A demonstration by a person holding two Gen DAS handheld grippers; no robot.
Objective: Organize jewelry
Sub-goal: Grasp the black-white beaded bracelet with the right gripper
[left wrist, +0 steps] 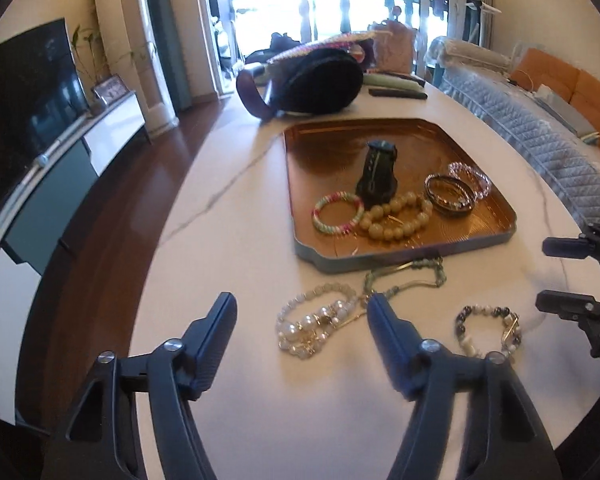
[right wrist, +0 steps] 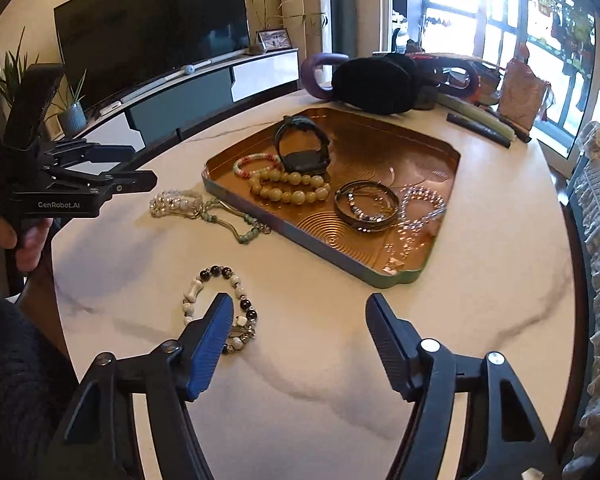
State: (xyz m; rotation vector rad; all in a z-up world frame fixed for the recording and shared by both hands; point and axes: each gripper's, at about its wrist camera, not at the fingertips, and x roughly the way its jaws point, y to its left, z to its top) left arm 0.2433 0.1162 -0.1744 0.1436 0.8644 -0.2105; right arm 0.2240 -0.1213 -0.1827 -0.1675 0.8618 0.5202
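A copper tray (left wrist: 324, 152) (right wrist: 420, 160) on the white table holds a dark watch (left wrist: 376, 176) (right wrist: 302, 146), a pink-green bracelet (left wrist: 337, 212), a yellow bead bracelet (left wrist: 396, 216) (right wrist: 290, 188), dark bangles (left wrist: 448, 195) (right wrist: 366, 206) and a clear crystal bracelet (left wrist: 472, 178) (right wrist: 422, 204). On the table lie a pearl bracelet (left wrist: 316, 322) (right wrist: 174, 202), a green bead string (left wrist: 408, 276) (right wrist: 236, 220) and a black-white bead bracelet (left wrist: 488, 330) (right wrist: 216, 304). My left gripper (left wrist: 302, 312) is open above the pearl bracelet. My right gripper (right wrist: 300, 312) is open, its left finger beside the black-white bracelet.
A black bag (left wrist: 320, 80) (right wrist: 374, 84) with a purple handle and dark sticks (right wrist: 480, 128) lie beyond the tray. A quilted chair back (left wrist: 540, 136) stands at the table's right edge. A TV (right wrist: 152, 28) and cabinet stand to the left.
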